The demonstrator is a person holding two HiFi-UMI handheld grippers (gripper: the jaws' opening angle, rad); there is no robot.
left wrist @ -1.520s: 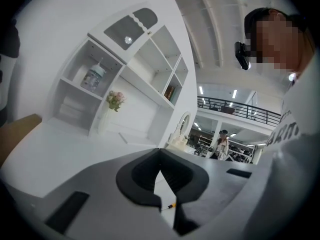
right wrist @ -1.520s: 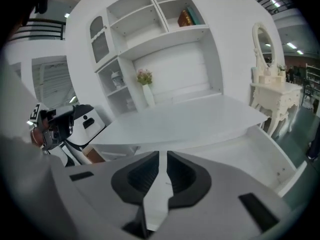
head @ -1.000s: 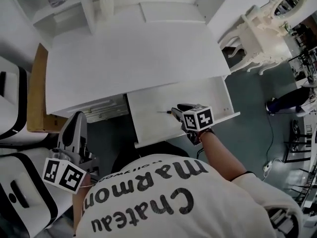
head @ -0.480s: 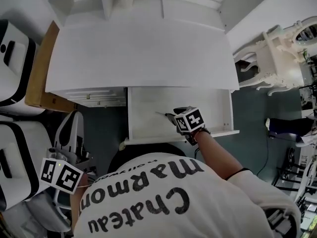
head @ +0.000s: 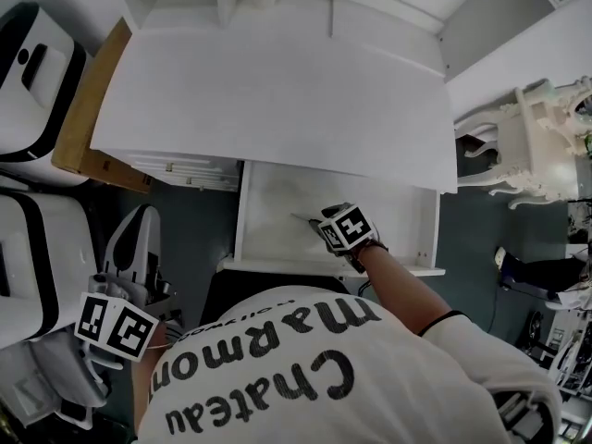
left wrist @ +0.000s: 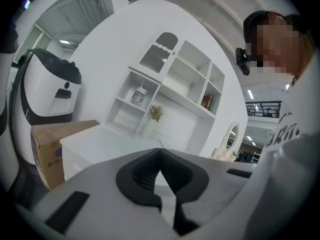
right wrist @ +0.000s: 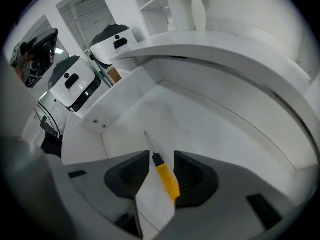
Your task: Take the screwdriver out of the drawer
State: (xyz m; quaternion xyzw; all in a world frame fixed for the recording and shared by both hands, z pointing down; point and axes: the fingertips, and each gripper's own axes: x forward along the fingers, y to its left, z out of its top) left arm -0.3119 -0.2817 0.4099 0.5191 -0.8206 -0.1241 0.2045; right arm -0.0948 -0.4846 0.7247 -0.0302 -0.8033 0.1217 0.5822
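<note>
A screwdriver [right wrist: 166, 180] with a yellow handle and a thin metal shaft lies on the floor of the open white drawer [head: 277, 202]. My right gripper [right wrist: 162, 162] points steeply down over it. Its jaws are opening and straddle the handle, with a gap on either side, so the pads are not pressing on it. In the head view only the shaft of the screwdriver [head: 298, 216] shows beyond the right gripper [head: 321, 227]. My left gripper [head: 140, 225] hangs low at the left beside the desk. The left gripper [left wrist: 160, 154] is shut with nothing in it.
The white desk top [head: 277, 81] overhangs the back of the drawer. A cardboard box [head: 88, 109] and white machines [head: 37, 44] stand at the left. An ornate white chair [head: 546, 137] stands at the right. A shelf unit with a vase [left wrist: 156, 113] rises behind the desk.
My right gripper has sunk toward the drawer floor and stays over the screwdriver's handle. The head view has swung, so the desk sits lower and more square. The left gripper has barely shifted.
</note>
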